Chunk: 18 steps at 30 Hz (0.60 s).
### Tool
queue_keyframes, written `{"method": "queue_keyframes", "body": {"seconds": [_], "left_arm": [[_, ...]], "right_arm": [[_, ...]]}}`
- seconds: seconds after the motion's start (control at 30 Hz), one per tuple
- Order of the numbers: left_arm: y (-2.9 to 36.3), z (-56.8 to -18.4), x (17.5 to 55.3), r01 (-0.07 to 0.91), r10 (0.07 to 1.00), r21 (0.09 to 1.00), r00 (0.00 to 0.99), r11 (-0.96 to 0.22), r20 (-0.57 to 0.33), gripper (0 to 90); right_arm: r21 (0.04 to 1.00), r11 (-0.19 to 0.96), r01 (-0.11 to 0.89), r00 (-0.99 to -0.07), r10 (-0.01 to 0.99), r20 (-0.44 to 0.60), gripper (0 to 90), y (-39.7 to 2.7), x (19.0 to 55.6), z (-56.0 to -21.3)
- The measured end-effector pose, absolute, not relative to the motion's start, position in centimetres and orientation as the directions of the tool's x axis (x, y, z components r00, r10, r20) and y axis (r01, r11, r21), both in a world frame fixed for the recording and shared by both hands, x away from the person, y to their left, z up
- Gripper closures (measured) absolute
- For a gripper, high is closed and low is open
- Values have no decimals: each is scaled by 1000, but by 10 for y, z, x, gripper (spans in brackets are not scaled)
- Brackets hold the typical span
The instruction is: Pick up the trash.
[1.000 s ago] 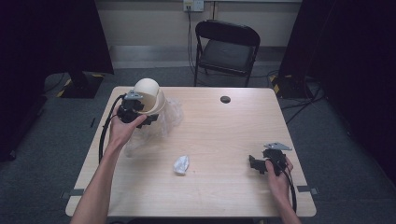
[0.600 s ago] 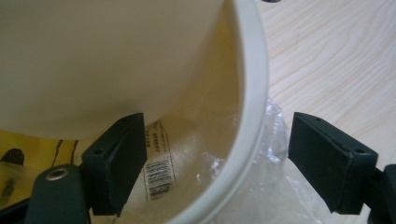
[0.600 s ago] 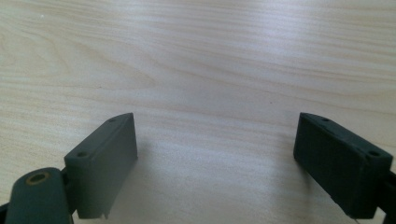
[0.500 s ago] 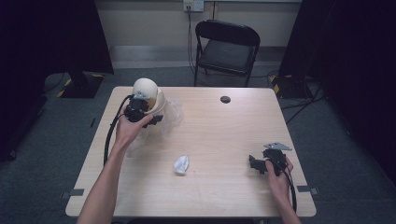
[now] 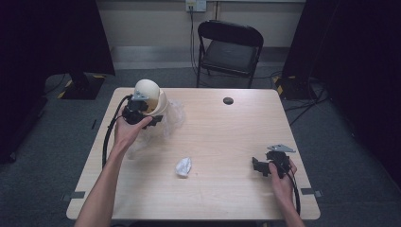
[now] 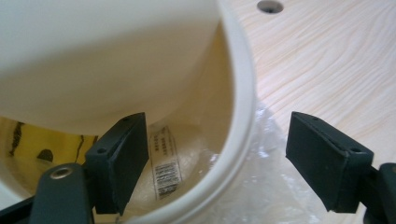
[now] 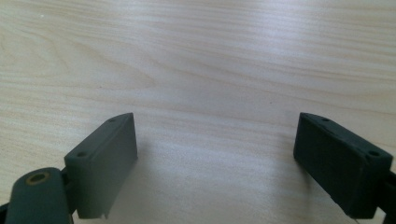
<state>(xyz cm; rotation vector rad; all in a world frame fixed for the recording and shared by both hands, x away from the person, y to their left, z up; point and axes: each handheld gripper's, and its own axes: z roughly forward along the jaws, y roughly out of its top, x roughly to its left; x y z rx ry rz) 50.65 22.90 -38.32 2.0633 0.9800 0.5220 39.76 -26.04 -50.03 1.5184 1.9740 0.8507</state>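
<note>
A cream round shell (image 5: pixel 149 92) stands at the table's back left, partly on crumpled clear plastic (image 5: pixel 172 113). My left gripper (image 5: pixel 153 118) is at its near side. In the left gripper view the shell's thick rim (image 6: pixel 240 116) runs between the jaws, one pad (image 6: pixel 123 158) inside and the other outside. The jaws have just been closing a little, and gaps remain on both sides of the rim. Inside lie a bag with a barcode label (image 6: pixel 163 163) and something yellow. My right gripper (image 5: pixel 255 165) rests open on bare wood at the front right, with nothing between its fingers (image 7: pixel 105 163).
A small crumpled white wad (image 5: pixel 183 166) lies near the table's front middle. A dark round hole (image 5: pixel 228 100) sits in the tabletop (image 5: pixel 213 137) at the back. A black folding chair (image 5: pixel 229 47) stands behind the table. Dark curtains flank both sides.
My left gripper has edged to the right, up to the shell's rim. The shell and my right gripper have stayed put.
</note>
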Motion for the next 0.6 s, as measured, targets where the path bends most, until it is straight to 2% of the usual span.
{"method": "queue_keyframes", "body": {"seconds": [0.1,0.3,0.37,0.47,0.6], "left_arm": [[234,-380,491,448,791,825,612,-343,-4,214],[236,-377,471,442,800,838,599,-321,-9,225],[238,-371,460,416,807,849,591,-326,20,225],[243,-365,452,392,811,874,585,-287,4,225],[241,-364,440,383,782,866,623,-320,13,226]], "right_arm": [[735,180,654,-248,968,-16,126,-260,398,-500],[735,180,653,-249,968,-17,126,-260,398,-500],[735,181,653,-249,968,-17,126,-260,398,-500],[735,180,653,-249,968,-17,126,-260,398,-500],[735,180,653,-249,968,-17,126,-260,398,-500]]}}
